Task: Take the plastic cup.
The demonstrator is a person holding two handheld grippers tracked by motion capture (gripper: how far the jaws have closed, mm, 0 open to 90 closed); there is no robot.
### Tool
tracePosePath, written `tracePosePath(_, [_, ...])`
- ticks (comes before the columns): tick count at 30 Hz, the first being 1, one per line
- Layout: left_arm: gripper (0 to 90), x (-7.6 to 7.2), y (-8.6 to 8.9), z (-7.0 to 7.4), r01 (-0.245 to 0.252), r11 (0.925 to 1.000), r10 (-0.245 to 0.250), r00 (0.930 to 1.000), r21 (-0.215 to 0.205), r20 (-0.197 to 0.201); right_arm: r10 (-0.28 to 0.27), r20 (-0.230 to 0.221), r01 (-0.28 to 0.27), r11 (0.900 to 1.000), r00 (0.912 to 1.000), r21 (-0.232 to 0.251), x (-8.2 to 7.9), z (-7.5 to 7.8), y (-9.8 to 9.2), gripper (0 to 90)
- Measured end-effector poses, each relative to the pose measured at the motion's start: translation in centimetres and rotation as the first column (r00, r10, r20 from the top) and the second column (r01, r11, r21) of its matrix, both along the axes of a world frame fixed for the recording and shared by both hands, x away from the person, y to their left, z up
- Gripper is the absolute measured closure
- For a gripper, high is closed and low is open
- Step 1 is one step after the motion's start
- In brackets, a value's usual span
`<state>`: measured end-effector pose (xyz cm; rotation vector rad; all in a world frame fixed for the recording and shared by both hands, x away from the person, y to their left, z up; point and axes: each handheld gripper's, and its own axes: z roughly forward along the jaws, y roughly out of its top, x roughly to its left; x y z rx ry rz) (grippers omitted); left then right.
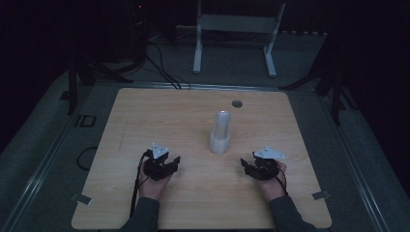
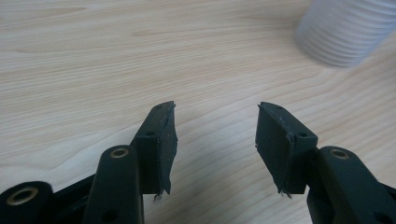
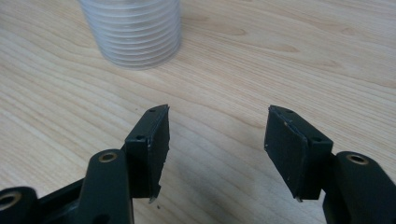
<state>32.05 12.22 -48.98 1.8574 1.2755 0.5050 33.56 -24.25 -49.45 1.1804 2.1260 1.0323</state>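
A tall stack of ribbed translucent cups [image 1: 220, 133] stands mouth down at the middle of the wooden table [image 1: 145, 116]. My left gripper [image 1: 163, 161] rests low over the table, near and to the left of the stack, held in a hand. Its jaws stand apart with only bare wood between them [image 2: 215, 112], and the stack's base [image 2: 345, 32] lies ahead to the right. My right gripper [image 1: 258, 163] sits near and to the right of the stack, also open and empty [image 3: 218, 114], with the cups [image 3: 133, 32] ahead to the left.
A round grommet hole [image 1: 236, 103] lies behind the stack near the far edge. Tape tabs mark the near corners [image 1: 82, 198] [image 1: 320, 195]. Beyond the table, on the dark floor, are a white frame stand [image 1: 235, 29] and cables [image 1: 159, 67].
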Motion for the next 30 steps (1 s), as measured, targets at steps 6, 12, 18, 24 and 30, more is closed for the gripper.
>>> tracePosePath(6, [47.1, -0.3, -0.4, 0.1, 0.059, 0.998, -0.059, 0.9982, -0.021, 0.014, 0.006, -0.002, -0.006, 1.0, 1.0, 0.016, -0.1, 0.4, 0.0, 40.5])
tracePosePath(12, [42.1, -0.3, -1.0, 0.8, 0.101, 0.9946, -0.1, 0.9936, -0.022, 0.052, 0.006, -0.002, -0.006, 1.0, 1.0, 0.026, -0.2, 0.9, 0.0, 40.3])
tracePosePath(18, [41.7, 0.2, -1.9, 2.3, 0.132, 0.9903, -0.129, 0.9887, -0.043, 0.077, 0.015, 0.009, -0.015, 0.999, 0.9999, 0.032, -0.2, 1.9, -0.1, 39.7])
tracePosePath(24, [40.2, 1.0, -3.0, 3.8, 0.167, 0.9854, -0.163, 0.981, -0.032, 0.105, 0.039, 0.031, -0.04, 0.999, 0.9988, 0.033, -0.4, 3.0, 0.1, 39.0])
tracePosePath(30, [38.4, 1.9, -3.7, 4.7, 0.196, 0.9805, -0.191, 0.9691, -0.019, 0.157, 0.047, 0.045, -0.048, 0.998, 0.9979, 0.033, -0.2, 4.2, 0.1, 39.0])
